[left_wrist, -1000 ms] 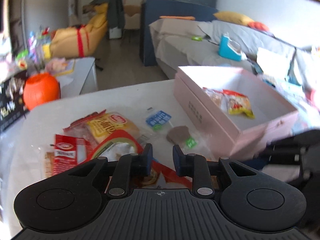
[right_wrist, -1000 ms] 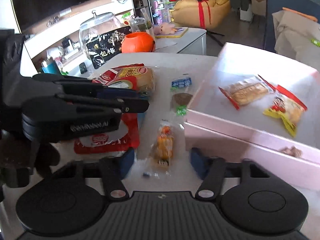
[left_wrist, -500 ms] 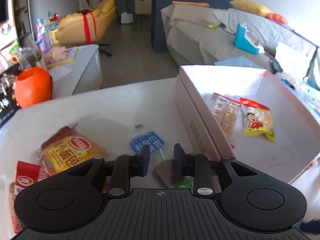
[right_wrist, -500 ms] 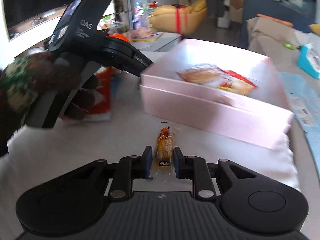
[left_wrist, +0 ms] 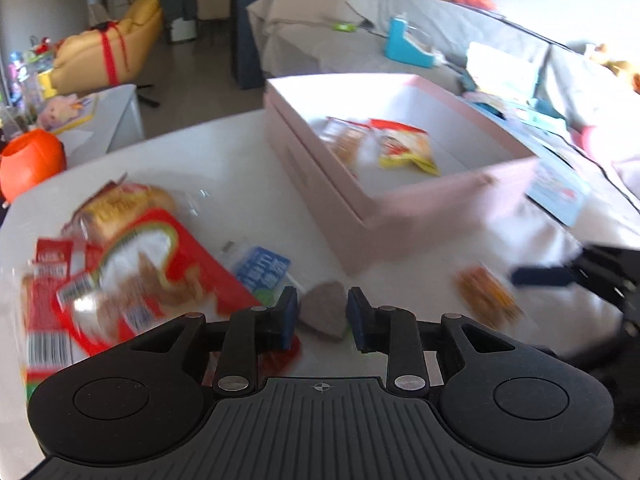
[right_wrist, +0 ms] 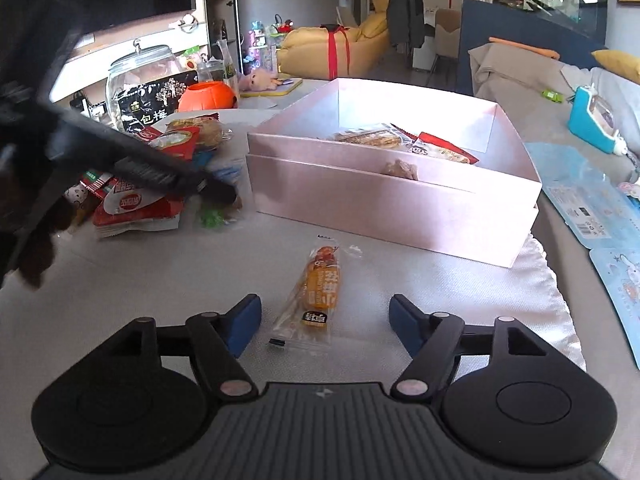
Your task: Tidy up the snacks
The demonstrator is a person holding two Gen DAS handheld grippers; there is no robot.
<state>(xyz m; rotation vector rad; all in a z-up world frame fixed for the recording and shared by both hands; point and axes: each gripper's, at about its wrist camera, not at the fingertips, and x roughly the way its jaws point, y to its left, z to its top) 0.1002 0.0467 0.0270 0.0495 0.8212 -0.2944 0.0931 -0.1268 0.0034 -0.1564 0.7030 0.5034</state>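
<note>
Orange snack packet (right_wrist: 318,292) lies loose on tabletop (right_wrist: 160,280) between right gripper (right_wrist: 325,320) jaws, now opening after pinching it half a second ago, pink box (right_wrist: 392,204) just beyond; left gripper (left_wrist: 322,316) part-open, straddling brown snack (left_wrist: 325,312), no contact visible; boxing pending.

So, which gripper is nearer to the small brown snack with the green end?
Left. The brown snack lies between the left gripper fingers. The right gripper is farther, jaws opening around the orange packet.
</note>
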